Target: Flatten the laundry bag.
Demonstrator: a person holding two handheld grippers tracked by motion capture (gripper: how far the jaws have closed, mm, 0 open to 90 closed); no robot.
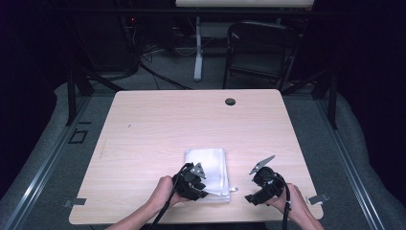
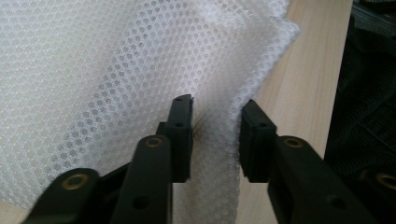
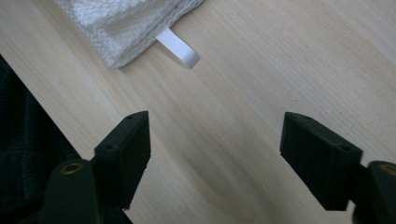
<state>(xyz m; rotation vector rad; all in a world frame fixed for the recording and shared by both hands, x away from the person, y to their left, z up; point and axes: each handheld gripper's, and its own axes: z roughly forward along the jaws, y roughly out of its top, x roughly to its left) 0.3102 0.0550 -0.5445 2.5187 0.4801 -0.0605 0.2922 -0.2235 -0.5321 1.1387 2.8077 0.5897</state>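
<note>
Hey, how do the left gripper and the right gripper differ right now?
The left gripper has its jaws narrowly apart with white mesh cloth bunched between them; the right gripper is wide open over bare table, beside the cloth. Both have black jaws and are hand-held.
</note>
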